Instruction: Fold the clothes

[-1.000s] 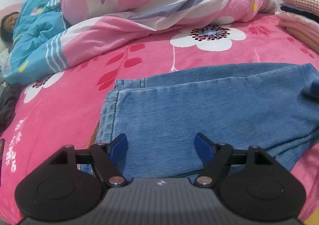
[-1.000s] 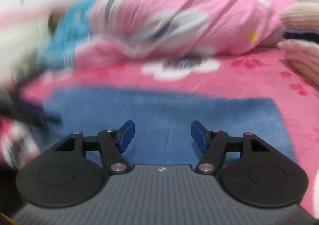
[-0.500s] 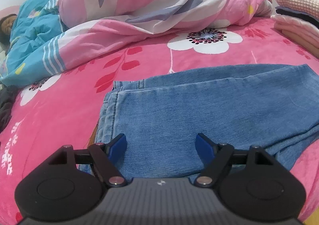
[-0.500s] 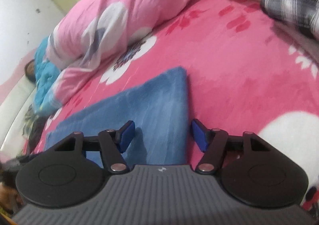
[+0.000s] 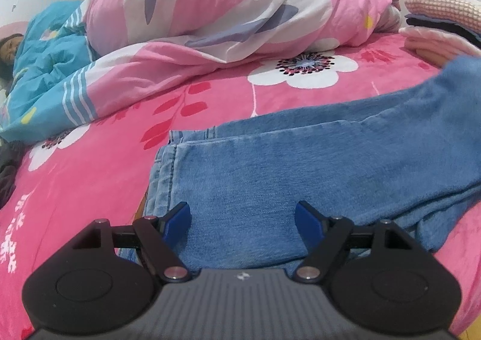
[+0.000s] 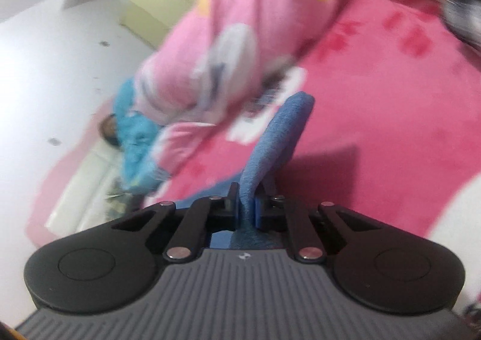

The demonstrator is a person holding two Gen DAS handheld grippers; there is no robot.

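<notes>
Right fingers (image 6: 247,204) pinching lifted jeans (image 6: 276,141), left fingers (image 5: 180,221) spread above

Left wrist view is bright, evenly lit and sharp, with fisheye bending at the edges and dark corners. Right wrist view smears heavily, the quilt (image 6: 240,39) a blur; a dark shadow (image 6: 324,165) falls on the bed (image 6: 390,117), so light perhaps comes from overhead.

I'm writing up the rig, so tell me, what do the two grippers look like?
Both match. The left gripper and right gripper each have a ribbed grey body with a small white logo, two rounded black side housings, black linkage arms with silver pivot pins, and blue-padded fingers. No cables or sleeves show.
</notes>
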